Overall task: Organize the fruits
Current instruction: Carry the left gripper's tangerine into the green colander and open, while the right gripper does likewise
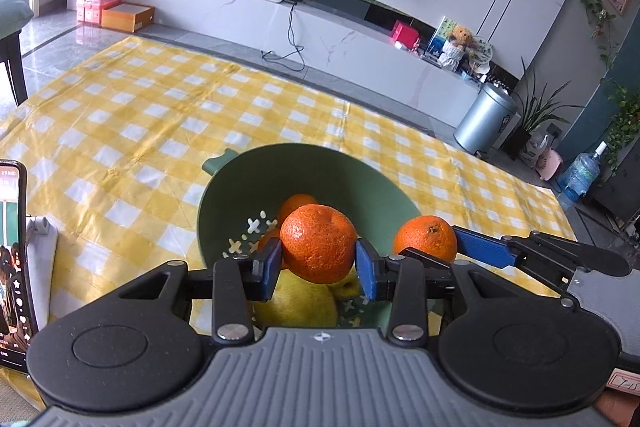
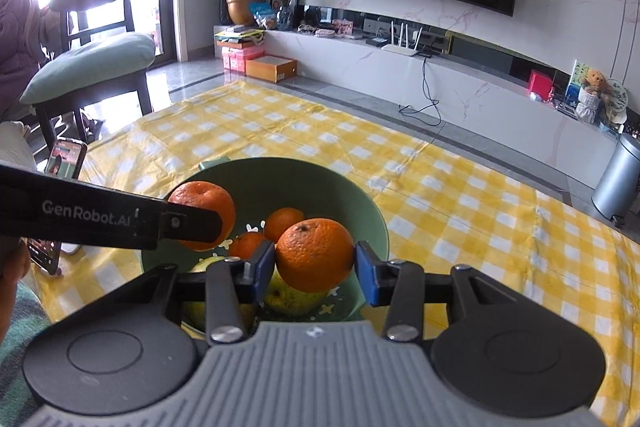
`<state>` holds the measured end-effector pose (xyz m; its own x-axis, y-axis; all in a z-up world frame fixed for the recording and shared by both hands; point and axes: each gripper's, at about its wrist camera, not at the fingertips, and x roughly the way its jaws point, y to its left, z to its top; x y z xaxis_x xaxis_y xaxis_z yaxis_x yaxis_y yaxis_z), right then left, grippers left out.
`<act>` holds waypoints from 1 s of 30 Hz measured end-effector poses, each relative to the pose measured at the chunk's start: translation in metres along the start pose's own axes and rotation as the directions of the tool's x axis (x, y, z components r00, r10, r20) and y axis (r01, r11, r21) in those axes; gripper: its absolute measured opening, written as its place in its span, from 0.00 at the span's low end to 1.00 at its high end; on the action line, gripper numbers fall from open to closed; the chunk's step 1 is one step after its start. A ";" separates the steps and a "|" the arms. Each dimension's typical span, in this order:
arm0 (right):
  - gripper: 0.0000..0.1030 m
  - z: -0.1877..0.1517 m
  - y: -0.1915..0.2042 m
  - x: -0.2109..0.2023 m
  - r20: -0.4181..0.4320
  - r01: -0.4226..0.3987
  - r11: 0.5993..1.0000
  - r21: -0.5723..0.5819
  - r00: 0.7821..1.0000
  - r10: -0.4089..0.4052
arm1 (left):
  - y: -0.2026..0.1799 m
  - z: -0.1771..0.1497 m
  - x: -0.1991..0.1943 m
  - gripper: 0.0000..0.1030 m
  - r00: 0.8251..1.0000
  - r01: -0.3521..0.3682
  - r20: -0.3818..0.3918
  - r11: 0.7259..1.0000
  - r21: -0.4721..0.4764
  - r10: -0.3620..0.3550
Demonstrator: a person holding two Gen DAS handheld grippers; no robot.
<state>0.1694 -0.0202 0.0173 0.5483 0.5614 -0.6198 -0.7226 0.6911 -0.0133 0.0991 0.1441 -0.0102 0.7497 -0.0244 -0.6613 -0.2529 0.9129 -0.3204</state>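
A green bowl (image 1: 240, 187) with star-shaped holes stands on the yellow checked cloth. It holds oranges (image 2: 283, 223) and yellow-green fruit (image 1: 296, 301). My left gripper (image 1: 318, 261) is shut on an orange (image 1: 318, 243) and holds it over the bowl. My right gripper (image 2: 315, 263) is shut on another orange (image 2: 314, 253), also over the bowl (image 2: 320, 183). In the left wrist view the right gripper's orange (image 1: 426, 237) shows at the right with a blue finger (image 1: 484, 245) beside it. In the right wrist view the left gripper's orange (image 2: 204, 207) shows at the left behind its black finger (image 2: 192, 225).
The yellow checked cloth (image 1: 160, 115) covers the floor around the bowl. A phone (image 2: 64, 159) stands at the left edge of the cloth, and shows in the left wrist view (image 1: 12, 259). A chair with a green cushion (image 2: 92, 63) is at far left. A metal bin (image 1: 484, 119) stands at far right.
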 end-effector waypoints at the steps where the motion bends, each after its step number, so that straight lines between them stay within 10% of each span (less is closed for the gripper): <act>1: 0.40 0.000 0.000 0.004 -0.009 -0.005 1.000 -0.003 1.000 0.005 | 0.001 0.000 0.002 0.43 1.000 -0.001 -0.005 1.000 -0.003 0.001; 30: 0.40 -0.015 0.008 0.031 -0.133 -0.032 0.997 -0.072 0.991 0.022 | -0.002 -0.006 0.028 0.49 0.977 -0.205 -0.042 0.976 0.071 0.209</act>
<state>0.1746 -0.0040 -0.0138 0.4712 0.5114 -0.7187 -0.7684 0.6381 -0.0498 0.1166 0.1392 -0.0325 0.6542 0.1496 -0.7414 -0.3574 0.9250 -0.1287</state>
